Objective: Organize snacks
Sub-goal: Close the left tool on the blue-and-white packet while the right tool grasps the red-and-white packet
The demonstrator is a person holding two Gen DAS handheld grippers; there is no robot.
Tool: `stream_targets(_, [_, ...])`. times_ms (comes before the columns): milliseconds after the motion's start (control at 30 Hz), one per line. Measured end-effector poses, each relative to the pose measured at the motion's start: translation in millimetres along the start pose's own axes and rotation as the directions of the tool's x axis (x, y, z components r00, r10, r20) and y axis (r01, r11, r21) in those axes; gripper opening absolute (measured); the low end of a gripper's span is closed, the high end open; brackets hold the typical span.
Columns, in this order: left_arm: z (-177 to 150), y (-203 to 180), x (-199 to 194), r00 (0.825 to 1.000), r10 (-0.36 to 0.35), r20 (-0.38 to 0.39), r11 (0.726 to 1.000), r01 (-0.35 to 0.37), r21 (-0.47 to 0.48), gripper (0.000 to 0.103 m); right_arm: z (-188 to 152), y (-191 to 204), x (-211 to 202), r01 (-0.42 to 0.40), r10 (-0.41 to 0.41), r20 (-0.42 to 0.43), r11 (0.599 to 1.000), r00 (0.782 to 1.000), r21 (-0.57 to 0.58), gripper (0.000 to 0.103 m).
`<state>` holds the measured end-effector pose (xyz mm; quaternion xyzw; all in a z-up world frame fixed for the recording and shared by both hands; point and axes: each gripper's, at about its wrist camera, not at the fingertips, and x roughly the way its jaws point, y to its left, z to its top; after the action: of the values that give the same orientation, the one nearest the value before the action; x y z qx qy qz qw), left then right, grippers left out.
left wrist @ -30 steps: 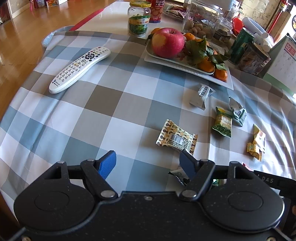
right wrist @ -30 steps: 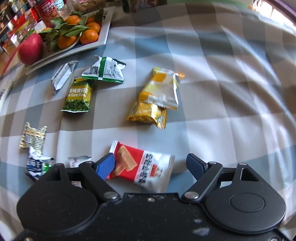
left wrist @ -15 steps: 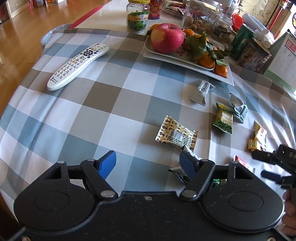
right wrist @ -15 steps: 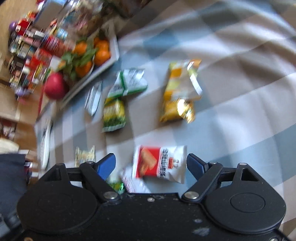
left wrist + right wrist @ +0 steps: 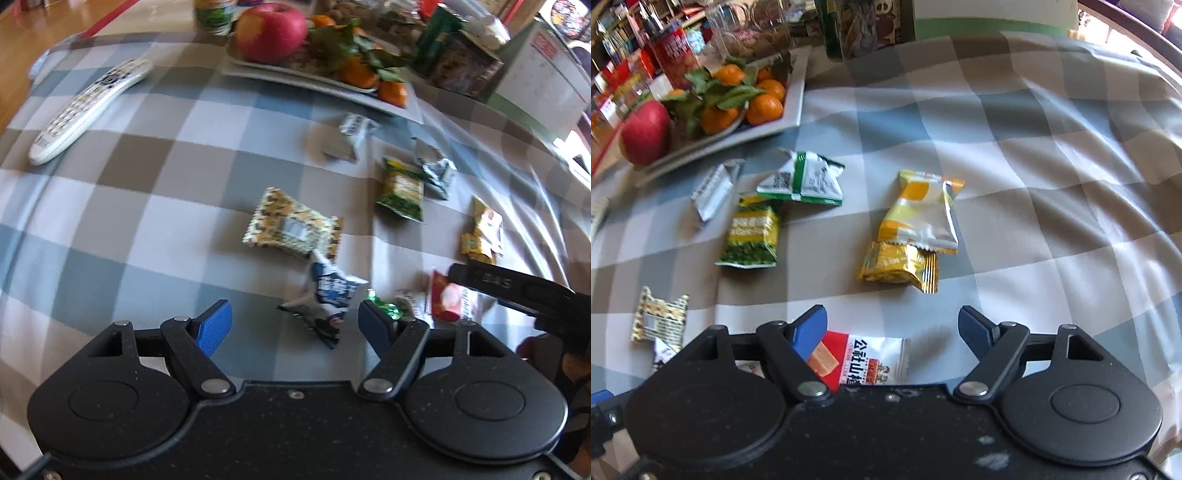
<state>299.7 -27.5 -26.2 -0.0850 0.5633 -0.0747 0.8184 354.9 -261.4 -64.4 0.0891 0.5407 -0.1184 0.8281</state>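
Small snack packets lie scattered on a checked tablecloth. My left gripper [image 5: 295,325] is open and empty, low over the cloth, with a blue-and-white packet [image 5: 327,295] between its fingertips and a gold patterned packet [image 5: 291,229] just beyond. My right gripper [image 5: 894,330] is open and empty, above a red-and-white packet [image 5: 864,363] that lies partly under its left finger. Ahead of it lie a yellow-and-white packet [image 5: 923,214], a gold packet [image 5: 901,266], a green packet [image 5: 751,236] and a white-and-green packet [image 5: 803,181]. The right gripper also shows in the left wrist view [image 5: 517,288].
A white tray [image 5: 317,79] with an apple [image 5: 271,31] and mandarins stands at the back. A white remote [image 5: 88,110] lies at the left. Jars, tins and a calendar [image 5: 546,85] crowd the far edge. A silver packet [image 5: 714,190] lies near the tray.
My left gripper has moved forward and right, down toward the blue-and-white packet. My right gripper has swung and levelled, and the red-and-white packet has slid further under it.
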Motion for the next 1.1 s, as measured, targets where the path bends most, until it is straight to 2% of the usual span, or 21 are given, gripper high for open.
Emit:
stream_targets(67, [-1, -6, 0, 1.0, -0.004, 0.027, 0.999, 0.003, 0.04, 0.075, 0, -1, 2, -0.002, 0.002, -0.02, 1.0, 1.0, 0.008, 0.082])
stream_targets(200, [-3, -17, 6, 0.997, 0.039, 0.065, 0.991, -0.047, 0.123, 0.075, 3, -6, 1, -0.006, 0.006, -0.042, 1.0, 0.999, 0.015, 0.082])
stream_targets(433, [-1, -23, 18, 0.995, 0.062, 0.072, 0.985, -0.072, 0.154, 0.075, 1, -17, -3, -0.036, 0.036, -0.11, 0.999, 0.993, 0.0, 0.081])
stream_targets(533, [4, -22, 27, 0.997, 0.061, 0.054, 0.987, -0.068, 0.144, 0.066, 1, -23, -7, -0.052, 0.053, -0.126, 0.999, 0.991, 0.015, 0.081])
stream_targets(633, [7, -15, 36, 1.0, 0.024, -0.005, 0.995, -0.023, 0.095, 0.057, 3, -27, -11, -0.061, 0.065, -0.114, 0.997, 0.991, 0.04, 0.081])
stream_targets(767, [8, -11, 34, 1.0, -0.007, -0.028, 0.997, 0.009, 0.07, 0.042, 8, -33, -18, -0.101, 0.109, -0.088, 0.991, 0.99, 0.09, 0.081])
stream_targets(933, [8, 1, 30, 0.999, 0.01, -0.041, 1.0, -0.01, -0.007, 0.042, 11, -32, -24, -0.126, 0.131, -0.042, 0.985, 0.99, 0.114, 0.081])
stream_targets(1100, [5, 14, 25, 0.998, 0.028, -0.053, 0.999, -0.03, -0.041, 0.042, 12, -26, -14, -0.077, 0.083, -0.045, 0.989, 0.996, 0.123, 0.081])
